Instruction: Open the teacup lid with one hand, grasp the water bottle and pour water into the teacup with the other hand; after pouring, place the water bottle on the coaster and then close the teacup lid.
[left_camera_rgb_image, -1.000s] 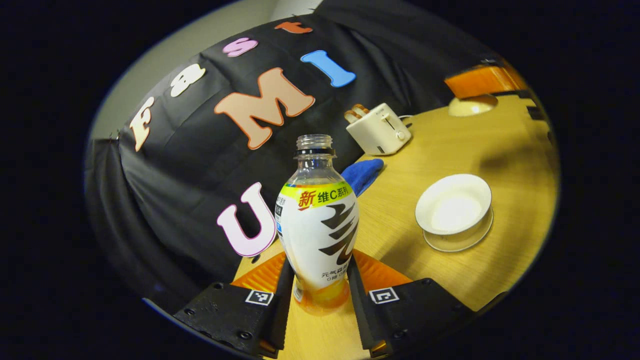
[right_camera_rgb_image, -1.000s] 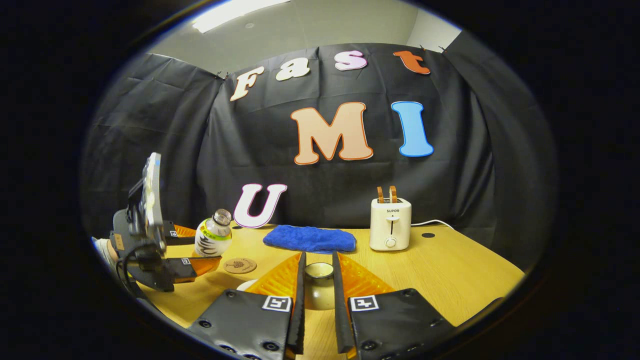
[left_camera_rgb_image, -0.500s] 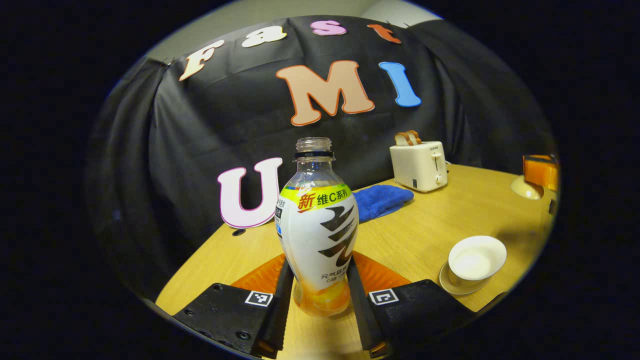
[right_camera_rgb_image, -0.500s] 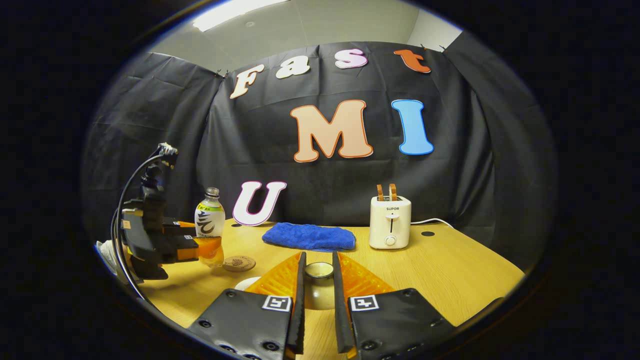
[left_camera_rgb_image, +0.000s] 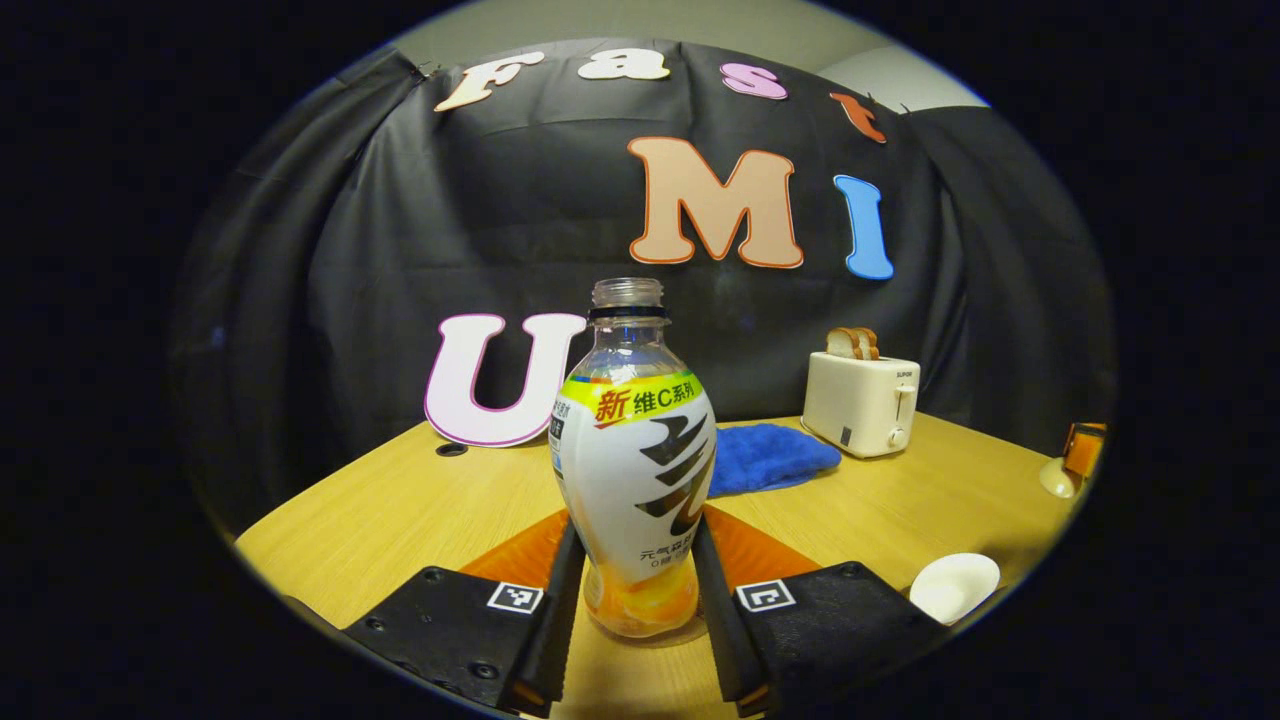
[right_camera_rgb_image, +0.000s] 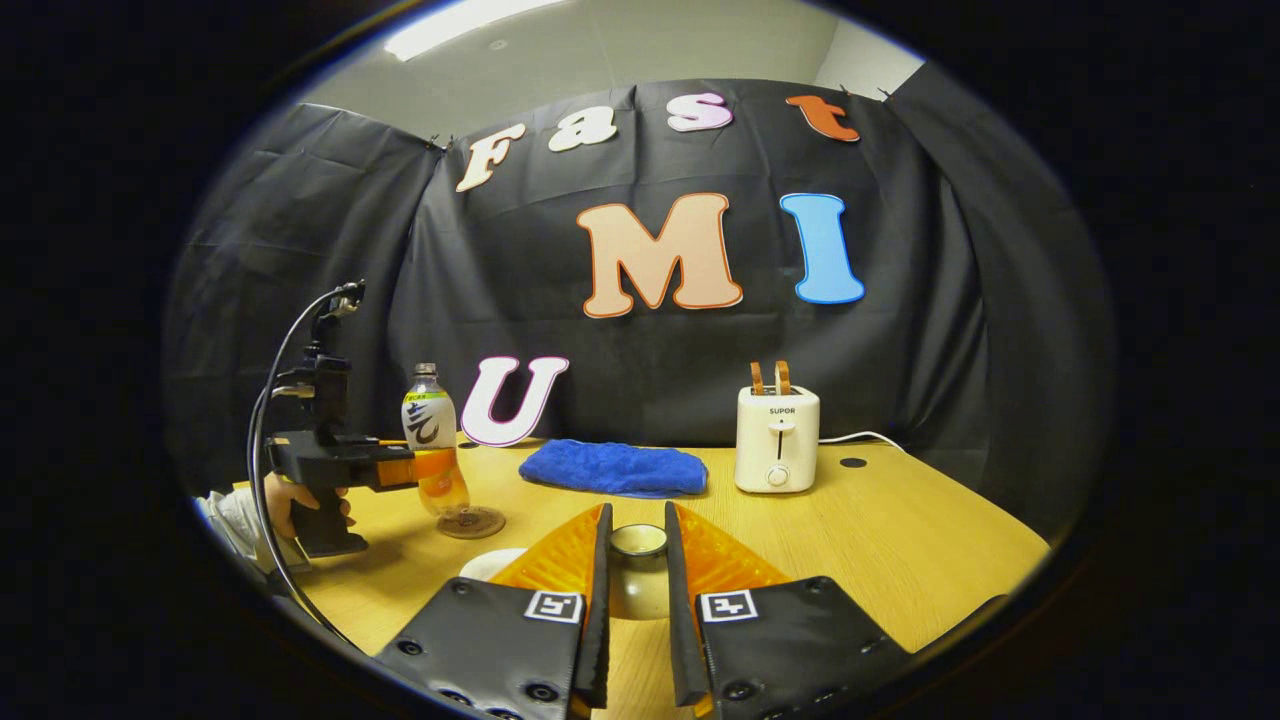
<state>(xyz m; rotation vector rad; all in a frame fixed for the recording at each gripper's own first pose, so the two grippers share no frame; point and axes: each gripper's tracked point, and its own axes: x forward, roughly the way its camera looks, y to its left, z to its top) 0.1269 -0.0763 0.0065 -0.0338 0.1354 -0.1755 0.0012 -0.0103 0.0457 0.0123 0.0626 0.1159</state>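
An uncapped water bottle (left_camera_rgb_image: 636, 470) with a white label and orange drink at the bottom stands upright between the fingers of my left gripper (left_camera_rgb_image: 636, 600), which is shut on its lower body. In the right gripper view the bottle (right_camera_rgb_image: 428, 432) and left gripper (right_camera_rgb_image: 440, 466) are at the far left. There the bottle's base rests on or just over the round coaster (right_camera_rgb_image: 472, 522). My right gripper (right_camera_rgb_image: 637, 575) is shut on the knob of the teacup lid (right_camera_rgb_image: 638, 545), held above the table. The open white teacup (left_camera_rgb_image: 955, 587) sits at the lower right; its rim (right_camera_rgb_image: 488, 562) shows beside my right fingers.
A blue cloth (right_camera_rgb_image: 613, 467) and a cream toaster (right_camera_rgb_image: 777, 450) with toast stand at the back of the wooden table (right_camera_rgb_image: 900, 540). A hand (right_camera_rgb_image: 300, 500) holds the left gripper's handle. The table's near edges lie close on both sides.
The bottle went from tilted to upright and moved left and down to the coaster, away from the teacup. My right gripper stayed put with the lid.
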